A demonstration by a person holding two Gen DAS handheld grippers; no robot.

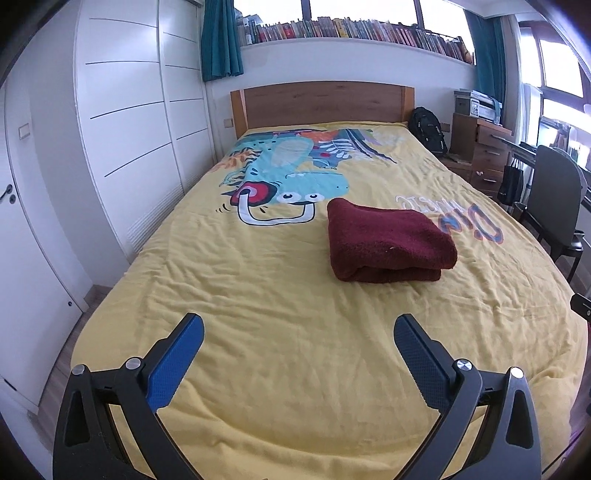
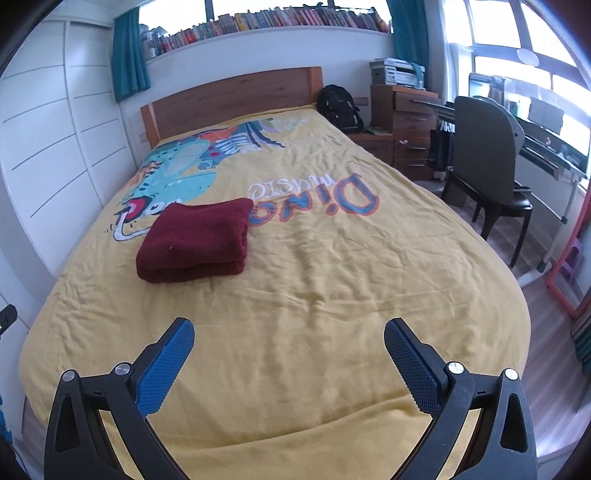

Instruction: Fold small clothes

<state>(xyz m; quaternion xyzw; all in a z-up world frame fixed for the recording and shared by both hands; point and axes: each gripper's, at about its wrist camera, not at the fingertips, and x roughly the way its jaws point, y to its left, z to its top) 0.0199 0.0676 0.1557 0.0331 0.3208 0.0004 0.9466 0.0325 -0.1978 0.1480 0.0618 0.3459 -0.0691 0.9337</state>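
My view: yellow dinosaur-print bedspread [image 1: 258, 295] | wooden headboard [image 1: 321, 101] | black backpack [image 2: 338, 107] | dark chair [image 2: 487, 162]

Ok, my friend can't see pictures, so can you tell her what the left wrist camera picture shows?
A dark red folded cloth lies on a yellow bedspread printed with a cartoon dinosaur. At the bottom, the left gripper hangs open above the bed, its blue fingers wide apart and holding nothing. Behind are a wooden headboard, white wardrobe doors and a shelf of books.
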